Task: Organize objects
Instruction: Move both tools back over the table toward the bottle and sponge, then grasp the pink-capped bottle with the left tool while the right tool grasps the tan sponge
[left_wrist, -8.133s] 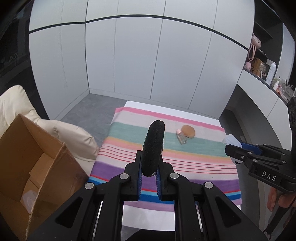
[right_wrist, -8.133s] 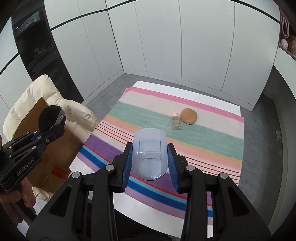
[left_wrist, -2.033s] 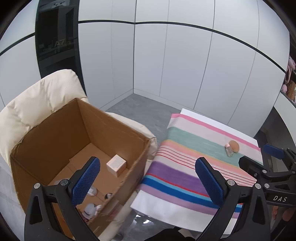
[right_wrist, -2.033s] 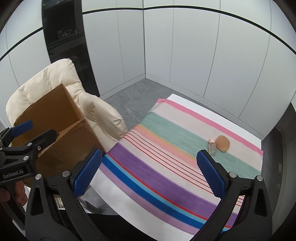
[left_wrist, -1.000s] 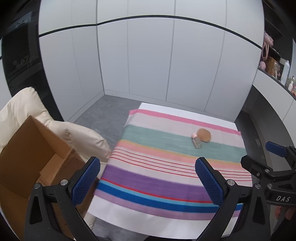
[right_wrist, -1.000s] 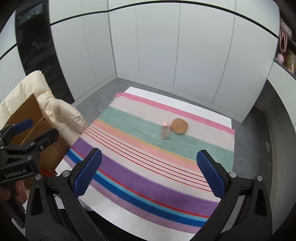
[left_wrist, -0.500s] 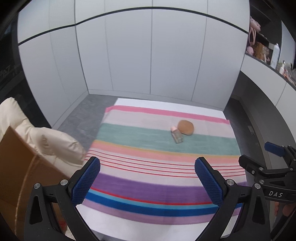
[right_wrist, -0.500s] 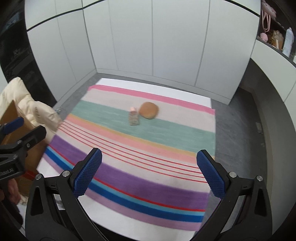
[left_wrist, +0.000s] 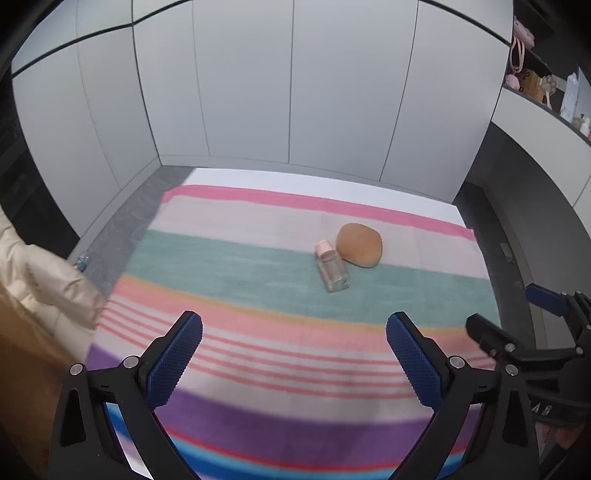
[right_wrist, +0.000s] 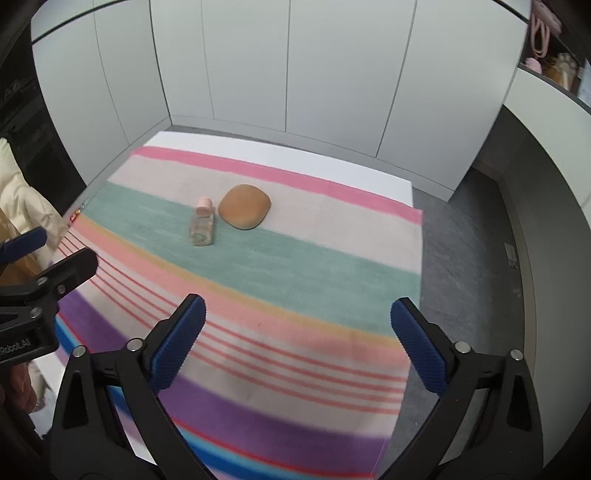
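Observation:
A small clear bottle with a pink cap (left_wrist: 331, 266) lies on the striped cloth (left_wrist: 229, 273), touching a tan rounded pad (left_wrist: 359, 244) on its right. Both also show in the right wrist view: the bottle (right_wrist: 202, 221) and the pad (right_wrist: 244, 212). My left gripper (left_wrist: 294, 354) is open and empty, above the near stripes, well short of the two objects. My right gripper (right_wrist: 298, 345) is open and empty, over the cloth's near right part. Each gripper shows at the edge of the other's view.
A cream padded chair (left_wrist: 40, 284) and the blurred brown edge of a cardboard box (left_wrist: 22, 354) stand left of the cloth. Grey floor (right_wrist: 465, 258) runs along the right. White wall panels stand behind. A shelf with small items (left_wrist: 546, 92) is at the upper right.
Both grippers let go of their objects at the cardboard box and now stand open and empty. They have swung right and forward, from the box towards the bottle and pad.

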